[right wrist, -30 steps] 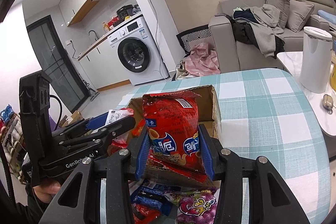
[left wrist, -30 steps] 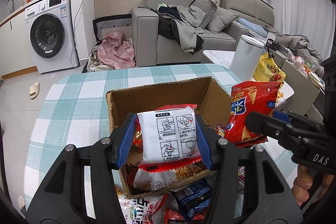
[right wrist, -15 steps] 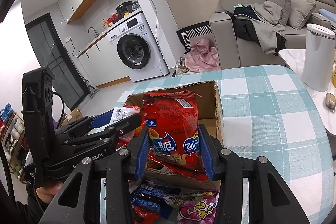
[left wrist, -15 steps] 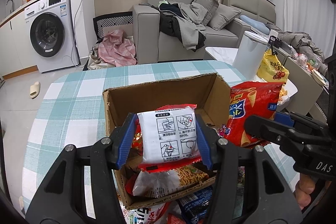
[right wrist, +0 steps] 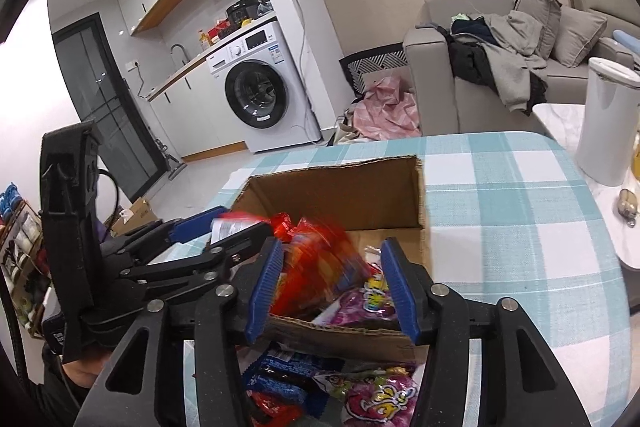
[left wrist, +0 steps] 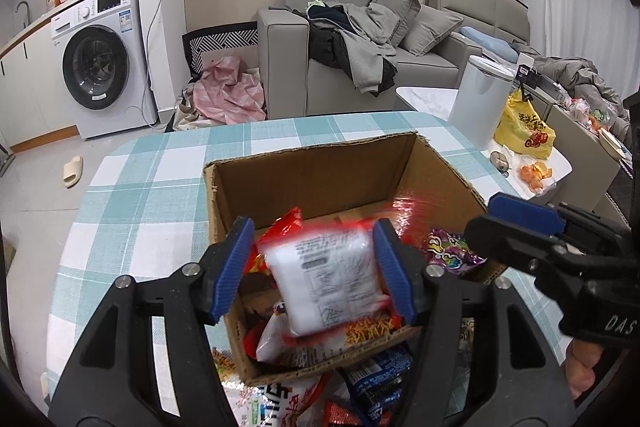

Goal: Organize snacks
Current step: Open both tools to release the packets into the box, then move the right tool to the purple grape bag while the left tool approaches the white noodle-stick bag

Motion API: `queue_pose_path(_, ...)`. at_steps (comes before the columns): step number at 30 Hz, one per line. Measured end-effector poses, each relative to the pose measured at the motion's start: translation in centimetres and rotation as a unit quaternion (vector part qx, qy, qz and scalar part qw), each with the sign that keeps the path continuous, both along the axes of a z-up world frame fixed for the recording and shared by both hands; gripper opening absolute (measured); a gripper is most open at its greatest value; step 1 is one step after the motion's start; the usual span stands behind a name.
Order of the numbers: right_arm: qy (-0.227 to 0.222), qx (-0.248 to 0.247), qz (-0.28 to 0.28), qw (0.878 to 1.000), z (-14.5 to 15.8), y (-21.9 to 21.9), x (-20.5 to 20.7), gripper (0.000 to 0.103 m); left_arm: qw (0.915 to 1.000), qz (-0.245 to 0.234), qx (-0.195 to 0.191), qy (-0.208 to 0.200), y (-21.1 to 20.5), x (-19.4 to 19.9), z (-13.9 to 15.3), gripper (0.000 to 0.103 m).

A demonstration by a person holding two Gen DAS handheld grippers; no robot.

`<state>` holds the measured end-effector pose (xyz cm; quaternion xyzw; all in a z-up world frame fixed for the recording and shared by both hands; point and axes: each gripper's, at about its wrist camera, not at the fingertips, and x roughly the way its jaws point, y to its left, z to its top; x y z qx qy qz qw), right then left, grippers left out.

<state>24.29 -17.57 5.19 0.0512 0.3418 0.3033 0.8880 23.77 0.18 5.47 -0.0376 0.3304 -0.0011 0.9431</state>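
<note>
An open cardboard box (left wrist: 320, 175) stands on the checked table and holds several snack packets. My left gripper (left wrist: 314, 269) is open over the box's near side; a white and red packet (left wrist: 328, 279), blurred, tilts loose between its jaws, dropping into the box. My right gripper (right wrist: 332, 285) is open over the same box (right wrist: 360, 187); the red chip bag (right wrist: 316, 267), blurred, falls from it onto a purple packet (right wrist: 360, 303). More packets (left wrist: 304, 403) lie on the table in front of the box.
The teal checked table (left wrist: 132, 195) extends left and behind the box. A white bin (left wrist: 478, 99) and a side table with a yellow bag (left wrist: 522, 127) stand to the right. A sofa (left wrist: 360, 59) and washing machine (left wrist: 100, 59) are beyond.
Both grippers moved forward over the box and opened. The white packet and the red chip bag have slipped from the jaws and are falling into the box.
</note>
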Motion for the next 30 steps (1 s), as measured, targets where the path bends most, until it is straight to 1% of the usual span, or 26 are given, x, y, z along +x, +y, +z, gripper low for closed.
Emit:
queue_pose_path(1, -0.002, 0.000, -0.002, 1.000, 0.1, -0.2, -0.1, 0.067, 1.0000, 0.001, -0.002, -0.002, 0.1, -0.3, 0.1, 0.067)
queue_pose_path(2, -0.003, 0.003, -0.003, 1.000, 0.2, -0.5, -0.3, 0.071, 1.0000, 0.003, -0.002, -0.004, 0.2, -0.7, 0.3, 0.076)
queue_pose_path(4, -0.004, 0.008, -0.008, 1.000, 0.4, -1.2, -0.6, 0.091, 0.9999, 0.006, -0.002, -0.009, 0.3, -1.5, 0.7, 0.085)
queue_pose_path(6, -0.003, 0.014, -0.013, 1.000, 0.4, -1.9, -0.9, 0.099, 0.9998, 0.010, -0.004, -0.014, 0.5, -2.4, 0.9, 0.087)
queue_pose_path(8, -0.001, 0.016, -0.017, 1.000, 0.4, -2.5, -1.2, 0.101, 0.9999, 0.014, -0.004, -0.008, 0.8, -3.2, 1.0, 0.097)
queue_pose_path(9, 0.002, 0.014, -0.019, 1.000, 0.3, -2.8, -1.3, 0.103, 0.9998, 0.017, -0.004, -0.008, 0.9, -3.6, 1.0, 0.101)
queue_pose_path(10, 0.003, 0.011, -0.020, 1.000, 0.2, -3.0, -1.5, 0.103, 0.9997, 0.018, -0.006, -0.012, 1.0, -4.1, 0.9, 0.102)
queue_pose_path(13, 0.006, 0.004, -0.027, 1.000, -0.1, -3.6, -2.2, 0.103, 0.9996, 0.022, -0.008, -0.014, 1.3, -5.6, 0.9, 0.102)
queue_pose_path(17, 0.009, 0.007, -0.016, 1.000, -0.4, -4.3, -3.3, 0.103, 0.9995, 0.028, -0.004, -0.017, 1.6, -7.6, 0.7, 0.102)
queue_pose_path(24, 0.009, -0.009, -0.010, 1.000, -1.1, -5.0, -5.4, 0.103, 0.9991, 0.036, -0.004, -0.022, 2.4, -10.7, 0.4, 0.102)
queue_pose_path(30, 0.017, -0.020, -0.015, 1.000, -2.5, -5.5, -6.2, 0.103, 0.9992, 0.037, 0.003, -0.016, 2.8, -12.5, -0.9, 0.102)
